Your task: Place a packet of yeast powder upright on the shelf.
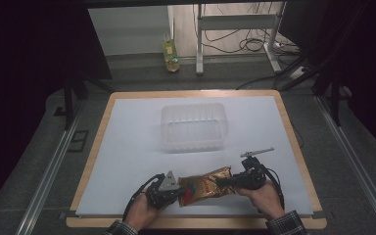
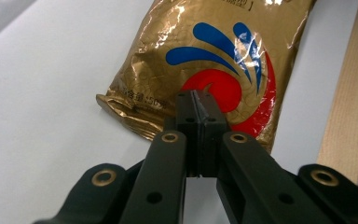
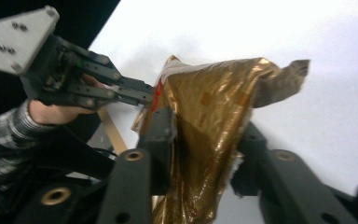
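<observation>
Gold foil pouch (image 1: 205,190) is lying at the near edge of the white mat (image 1: 127,147), long axis running left-right, spanning the gap between both tools. Left gripper (image 1: 176,192) is clamping its left end with jaws pressed together on the foil; right gripper (image 1: 223,182) is gripping the right end, foil bunching between its jaws. Clear plastic tub (image 1: 193,127) is sitting well apart, straight ahead of the pouch, so any transfer looks like a forward carry by both hands equally.
</observation>
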The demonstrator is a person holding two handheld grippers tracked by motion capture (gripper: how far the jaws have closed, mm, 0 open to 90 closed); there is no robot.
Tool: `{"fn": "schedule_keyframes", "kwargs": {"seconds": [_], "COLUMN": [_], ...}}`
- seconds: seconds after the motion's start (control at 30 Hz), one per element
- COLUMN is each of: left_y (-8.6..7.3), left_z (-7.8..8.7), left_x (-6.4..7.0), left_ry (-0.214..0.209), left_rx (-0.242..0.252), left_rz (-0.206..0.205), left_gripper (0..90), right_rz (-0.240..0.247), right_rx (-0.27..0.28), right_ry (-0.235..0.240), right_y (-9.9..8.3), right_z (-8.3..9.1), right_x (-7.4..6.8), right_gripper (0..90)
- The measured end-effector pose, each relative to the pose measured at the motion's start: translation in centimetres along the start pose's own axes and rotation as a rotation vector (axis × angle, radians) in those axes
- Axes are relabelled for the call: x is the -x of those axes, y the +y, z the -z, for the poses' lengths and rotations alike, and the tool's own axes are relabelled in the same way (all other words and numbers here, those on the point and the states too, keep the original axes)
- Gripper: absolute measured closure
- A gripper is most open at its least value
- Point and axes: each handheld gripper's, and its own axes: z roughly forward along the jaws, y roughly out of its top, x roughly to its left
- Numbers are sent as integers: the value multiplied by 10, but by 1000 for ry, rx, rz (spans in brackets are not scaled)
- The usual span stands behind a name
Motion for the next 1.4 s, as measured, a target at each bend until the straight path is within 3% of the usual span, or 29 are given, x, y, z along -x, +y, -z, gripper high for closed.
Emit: {"fn": "schedule_keyframes", "kwargs": {"seconds": [0.13, 0.43, 0.63, 1.13, 1.4], "left_y": [0, -5, -6, -4, -4], "left_z": [6, 19, 21, 17, 20], "left_x": [-2, -10, -14, -11, -12], "left_ry": [29, 105, 97, 102, 98], "left_rx": [27, 96, 130, 164, 206], "left_rz": [18, 62, 100, 84, 105], "left_gripper": [818, 596, 483, 277, 179], "right_rz": [7, 57, 70, 95, 102], "right_rx": [12, 59, 101, 152, 178], "right_ry": [2, -24, -30, -80, -104], "right_y": [2, 10, 14, 29, 37], "right_z": [4, 18, 30, 57, 68], "right_x": [-6, -21, -26, -31, -31], "right_gripper": [737, 759, 765, 768, 769]}}
